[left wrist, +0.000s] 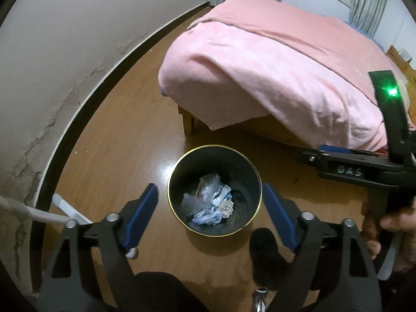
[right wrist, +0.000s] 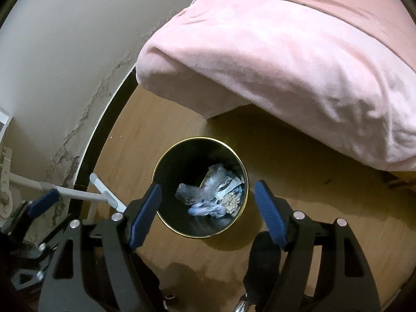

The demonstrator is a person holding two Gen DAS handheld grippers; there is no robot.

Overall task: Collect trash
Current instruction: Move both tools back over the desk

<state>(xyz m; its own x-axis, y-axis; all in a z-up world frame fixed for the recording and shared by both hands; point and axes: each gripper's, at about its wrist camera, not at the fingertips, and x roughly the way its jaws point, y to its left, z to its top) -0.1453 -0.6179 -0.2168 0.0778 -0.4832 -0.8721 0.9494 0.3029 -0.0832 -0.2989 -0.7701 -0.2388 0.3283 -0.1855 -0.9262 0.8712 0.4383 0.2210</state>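
Over the black gold-rimmed bin (left wrist: 214,191), where plastic wrappers (left wrist: 208,202) already lie, left gripper (left wrist: 210,215) and right gripper (right wrist: 206,208) gape empty, so remaining trash is unseen.

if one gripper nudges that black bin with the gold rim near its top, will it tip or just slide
The round black bin with the gold rim probably slides: the wooden floor looks glossy. It is likely light, holding only crumpled clear plastic wrappers at the bottom. It looks deep, so a push near the rim might tip it.
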